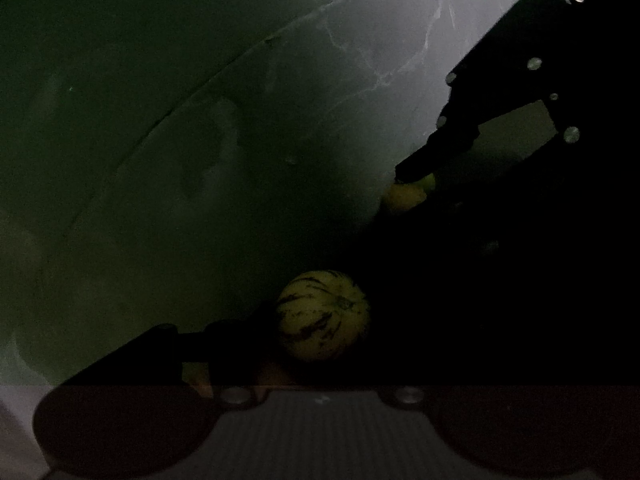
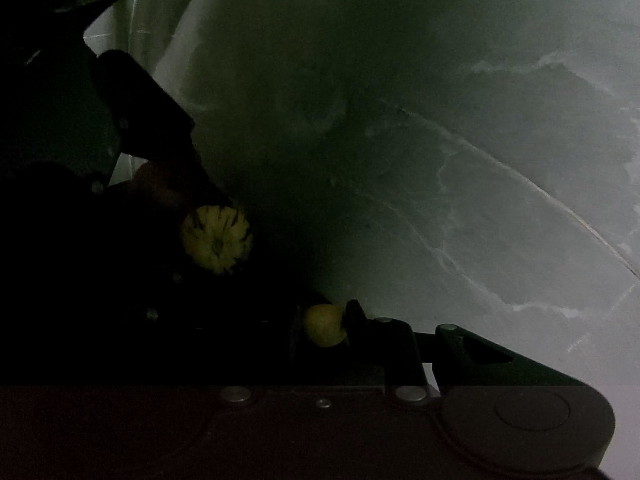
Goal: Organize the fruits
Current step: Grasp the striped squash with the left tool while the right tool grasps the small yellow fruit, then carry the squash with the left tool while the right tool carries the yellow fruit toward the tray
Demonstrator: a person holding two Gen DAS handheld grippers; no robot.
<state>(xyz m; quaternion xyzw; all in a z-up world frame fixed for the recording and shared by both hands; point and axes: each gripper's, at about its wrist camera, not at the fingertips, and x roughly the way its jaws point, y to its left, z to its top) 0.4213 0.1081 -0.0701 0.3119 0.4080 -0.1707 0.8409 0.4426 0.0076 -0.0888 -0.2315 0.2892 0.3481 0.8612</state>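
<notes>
The frames are very dark. A round yellow melon with dark stripes (image 1: 322, 316) sits between the fingers of my left gripper (image 1: 316, 344), which is shut on it; only the left finger (image 1: 224, 344) shows, the other is lost in shadow. The right wrist view shows the same melon (image 2: 216, 238) under the left gripper (image 2: 208, 208) at the left. A small yellow-green fruit (image 2: 324, 325) is pinched in my right gripper (image 2: 320, 334), which is shut on it. In the left wrist view the right gripper (image 1: 414, 180) holds that small fruit (image 1: 406, 196) at the right.
A grey marbled surface (image 1: 280, 100) with pale veins and a long thin seam (image 2: 520, 184) lies below both grippers. Deep shadow hides everything at the lower right of the left wrist view and the left of the right wrist view.
</notes>
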